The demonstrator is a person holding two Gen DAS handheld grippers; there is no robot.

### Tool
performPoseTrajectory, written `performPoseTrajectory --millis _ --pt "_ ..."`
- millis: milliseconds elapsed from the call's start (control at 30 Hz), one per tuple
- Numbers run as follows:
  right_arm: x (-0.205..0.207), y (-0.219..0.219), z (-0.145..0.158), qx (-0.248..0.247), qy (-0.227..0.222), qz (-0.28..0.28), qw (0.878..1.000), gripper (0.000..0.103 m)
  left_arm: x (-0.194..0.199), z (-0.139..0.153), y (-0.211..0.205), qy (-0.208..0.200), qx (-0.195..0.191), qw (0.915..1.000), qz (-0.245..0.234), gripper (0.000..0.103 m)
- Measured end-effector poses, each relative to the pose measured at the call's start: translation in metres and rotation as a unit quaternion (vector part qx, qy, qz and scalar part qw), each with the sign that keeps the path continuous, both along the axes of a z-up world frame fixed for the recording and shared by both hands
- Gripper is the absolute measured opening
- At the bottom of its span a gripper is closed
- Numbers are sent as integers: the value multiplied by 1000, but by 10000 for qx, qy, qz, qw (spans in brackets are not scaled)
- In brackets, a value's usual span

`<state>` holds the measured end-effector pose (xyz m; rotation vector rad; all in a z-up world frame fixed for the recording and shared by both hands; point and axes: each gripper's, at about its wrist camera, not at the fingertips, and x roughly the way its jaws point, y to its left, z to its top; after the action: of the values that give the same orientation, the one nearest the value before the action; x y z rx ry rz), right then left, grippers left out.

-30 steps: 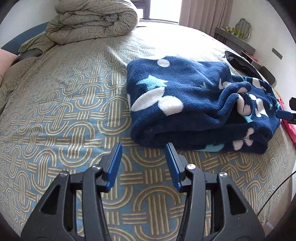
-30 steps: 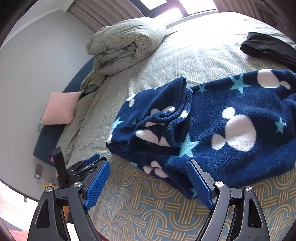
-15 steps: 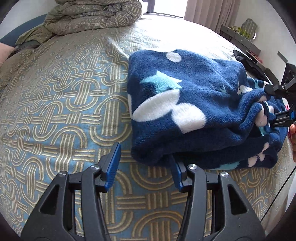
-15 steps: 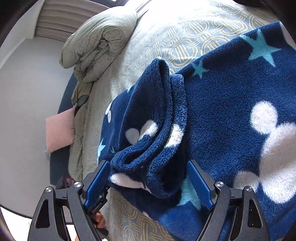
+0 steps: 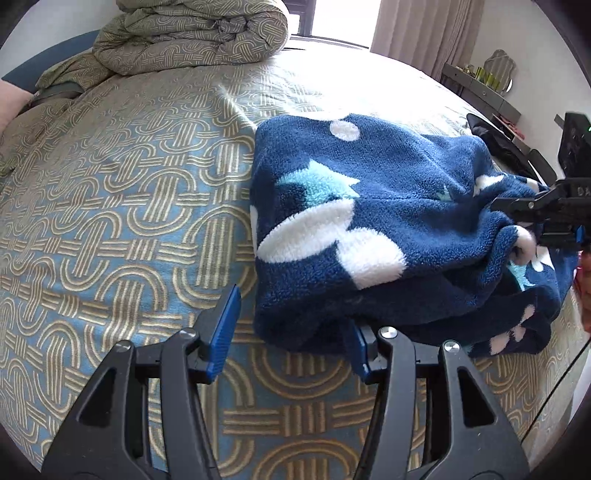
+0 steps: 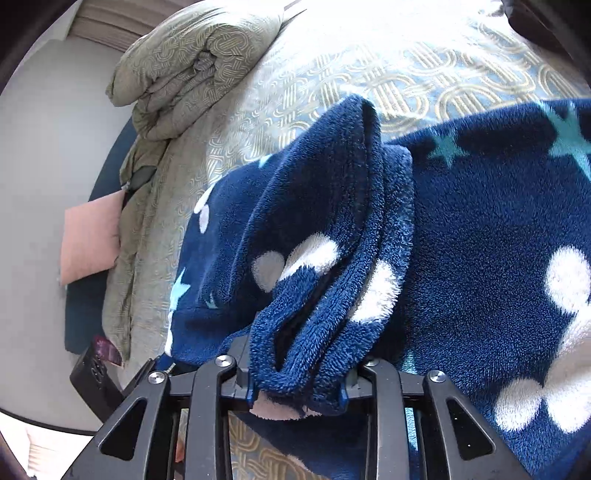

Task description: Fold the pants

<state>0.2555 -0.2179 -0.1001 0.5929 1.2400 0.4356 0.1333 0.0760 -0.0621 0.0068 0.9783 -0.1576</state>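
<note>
Right gripper [image 6: 297, 395] moved onto pants [image 6: 480, 229] edge at frame bottom, jaws closing, fleece fold bunched between pads. Left gripper [image 5: 291, 332] half-open lower centre, right pad under pants corner, bed [image 5: 110, 221]. No readable writing.

Right gripper [image 6: 297, 393] closing; left gripper [image 5: 291, 328] parted.

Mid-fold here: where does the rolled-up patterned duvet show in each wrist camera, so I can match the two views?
Left wrist view: the rolled duvet lies at top centre-left, at the far end of the bed, beyond the blue fleece pants.
Right wrist view: the rolled duvet sits upper left, above and left of the pants.
Shared landmark: the pink cushion, a sliver at the left edge in the left wrist view.
</note>
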Motion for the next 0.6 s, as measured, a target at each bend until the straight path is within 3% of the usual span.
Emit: performPoseTrajectory --millis 33,67,167,267,333,400,467,533,600 --pt "-3 3 9 -115 -157 19 9998 24 1 0 0 -68 72 9999 17 24" --pt "-7 6 21 -206 -339 29 9992 23 2 0 1 -48 101 9999 12 19" --pt "-24 9 63 -130 -1005 119 9948 20 -7 16 12 -254 -237 9994 -30 19" --pt "-40 4 85 -531 -1510 250 9868 20 -18 24 15 -405 -116 9987 -289 20" --pt "-41 -3 66 -984 -1364 411 9849 24 -19 16 12 -317 134 9988 -357 20" --pt "-40 -15 29 -1394 -703 387 9870 30 -19 4 12 -146 174 9991 -350 21" --pt "-48 -35 0 -1217 -223 168 9922 41 -21 -1 13 -71 152 9994 -305 20" --pt "-57 -51 0 -860 -210 -64 9960 41 -22 -1 12 -88 201 9993 -312 21" --pt "-64 -59 14 -1012 -395 -267 9937 44 -23 0 11 -64 191 9994 -293 21"
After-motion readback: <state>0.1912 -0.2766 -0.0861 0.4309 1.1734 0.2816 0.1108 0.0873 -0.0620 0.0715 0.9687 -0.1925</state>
